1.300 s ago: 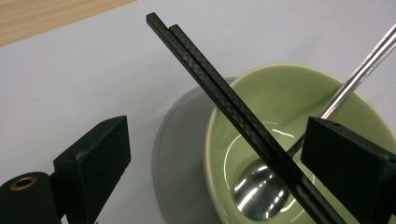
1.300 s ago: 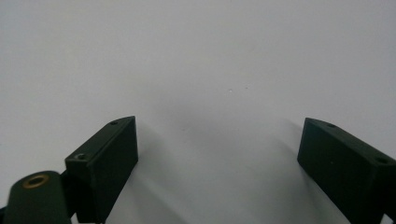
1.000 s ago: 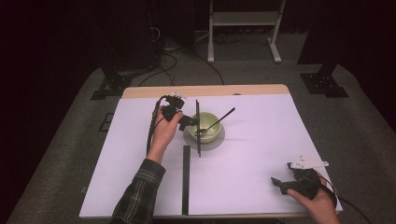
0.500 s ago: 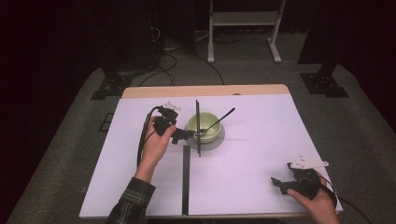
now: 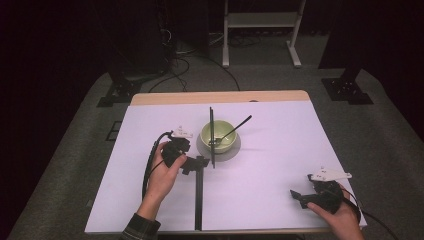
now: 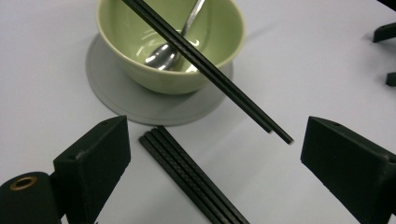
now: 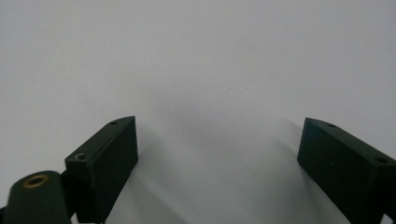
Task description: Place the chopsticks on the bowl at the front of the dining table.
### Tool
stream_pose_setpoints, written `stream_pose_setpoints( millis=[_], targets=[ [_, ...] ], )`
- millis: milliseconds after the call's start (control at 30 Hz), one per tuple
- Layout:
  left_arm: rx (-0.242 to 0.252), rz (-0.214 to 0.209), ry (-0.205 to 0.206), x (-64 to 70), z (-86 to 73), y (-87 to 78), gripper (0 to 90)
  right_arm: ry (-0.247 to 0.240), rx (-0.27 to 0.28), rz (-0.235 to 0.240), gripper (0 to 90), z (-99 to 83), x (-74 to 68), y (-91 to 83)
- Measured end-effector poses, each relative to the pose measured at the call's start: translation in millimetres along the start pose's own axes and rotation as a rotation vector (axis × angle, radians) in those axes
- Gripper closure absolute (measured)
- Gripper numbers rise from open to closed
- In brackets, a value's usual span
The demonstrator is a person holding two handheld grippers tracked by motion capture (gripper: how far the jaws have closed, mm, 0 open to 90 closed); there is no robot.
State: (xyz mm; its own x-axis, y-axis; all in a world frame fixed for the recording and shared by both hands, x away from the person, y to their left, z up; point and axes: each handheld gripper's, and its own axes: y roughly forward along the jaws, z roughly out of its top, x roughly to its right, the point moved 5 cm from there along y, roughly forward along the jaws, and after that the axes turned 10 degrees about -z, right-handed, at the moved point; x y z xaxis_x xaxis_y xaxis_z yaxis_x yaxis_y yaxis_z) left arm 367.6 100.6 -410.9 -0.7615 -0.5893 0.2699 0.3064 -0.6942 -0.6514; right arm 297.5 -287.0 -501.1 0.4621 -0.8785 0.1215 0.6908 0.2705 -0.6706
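The left gripper (image 5: pixel 192 163), jaws wide and empty, hovers over the flat chopsticks (image 6: pixel 189 175) at the green bowl's (image 6: pixel 170 46) 7 o'clock. Another pair (image 6: pixel 210 72) leans across the rim. Next move, likely: lower, straddle, close. The right gripper (image 5: pixel 300 196) idles, jaws wide.

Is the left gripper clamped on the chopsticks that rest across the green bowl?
No: in the left gripper view the left gripper stands open, its jaws wide apart, clear of the chopsticks lying across the green bowl.

I see a white-covered table (image 5: pixel 260 150) bearing a grey coaster (image 6: pixel 116 100) and flat black chopsticks (image 6: pixel 191 175).
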Motion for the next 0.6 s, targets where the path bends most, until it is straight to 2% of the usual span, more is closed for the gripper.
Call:
stream_pose_setpoints(
  millis=[167,300,600],
  targets=[
    [-0.004,-0.015,0.007,10.3,-10.0,0.5,7.4,0.0,0.001,0.0,10.6,0.0,0.0,0.1],
    [-0.026,-0.023,0.006,14.7,-19.0,8.3,7.4,0.0,0.001,0.0,10.6,0.0,0.0,0.0],
    [-0.062,-0.03,0.007,13.3,-26.8,28.7,7.3,0.0,0.001,0.001,10.6,0.1,0.0,0.1]
  ],
)
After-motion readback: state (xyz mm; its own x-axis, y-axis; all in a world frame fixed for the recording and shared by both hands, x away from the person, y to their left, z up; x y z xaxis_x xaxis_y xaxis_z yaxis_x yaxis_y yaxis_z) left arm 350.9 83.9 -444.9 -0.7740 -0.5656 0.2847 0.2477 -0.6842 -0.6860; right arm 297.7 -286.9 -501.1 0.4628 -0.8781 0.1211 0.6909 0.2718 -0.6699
